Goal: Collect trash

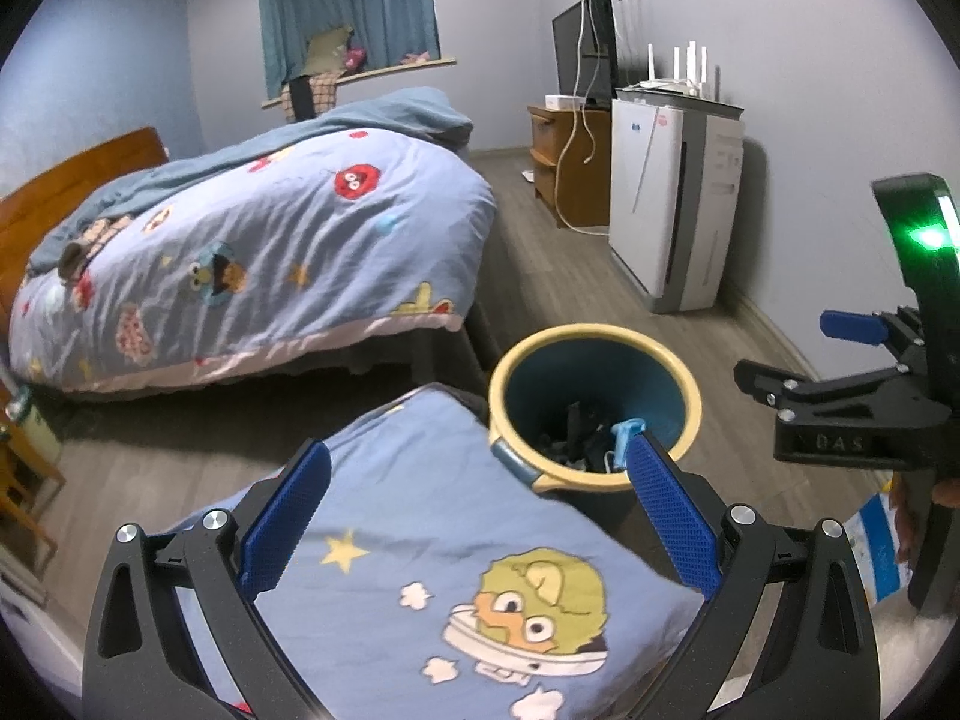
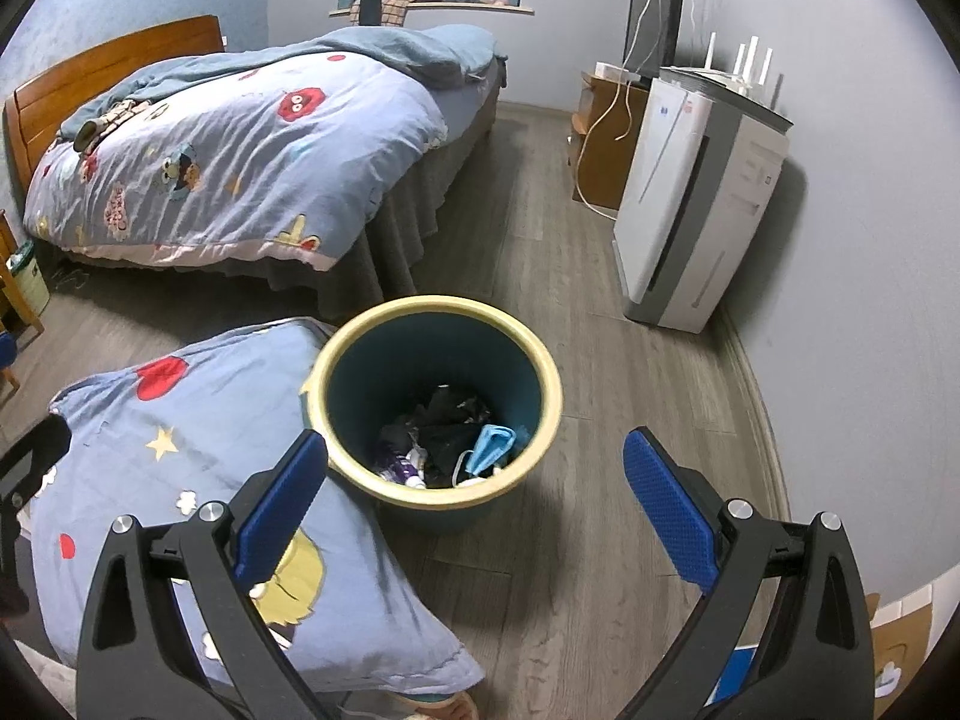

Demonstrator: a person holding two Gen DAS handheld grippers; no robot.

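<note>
A teal trash bin with a cream rim point(image 2: 441, 306) point(image 1: 690, 396) stands on the wood floor beside a cartoon-print pillow point(image 2: 198, 450) point(image 1: 420, 540). Inside lie dark scraps, a light blue face mask point(image 2: 492, 447) point(image 1: 627, 432) and a purple wrapper point(image 2: 399, 468). My right gripper point(image 2: 477, 507) hovers open just above and in front of the bin, nothing between its blue pads. My left gripper point(image 1: 480, 513) is open over the pillow, its right finger near the bin's rim. The right gripper's body point(image 1: 864, 414) shows at the right of the left wrist view.
A bed with a cartoon quilt point(image 2: 228, 150) fills the left. A white air purifier point(image 2: 690, 204) with a router on top stands by the right wall, beyond it a wooden cabinet point(image 2: 606, 144) with a TV. Bare floor lies right of the bin.
</note>
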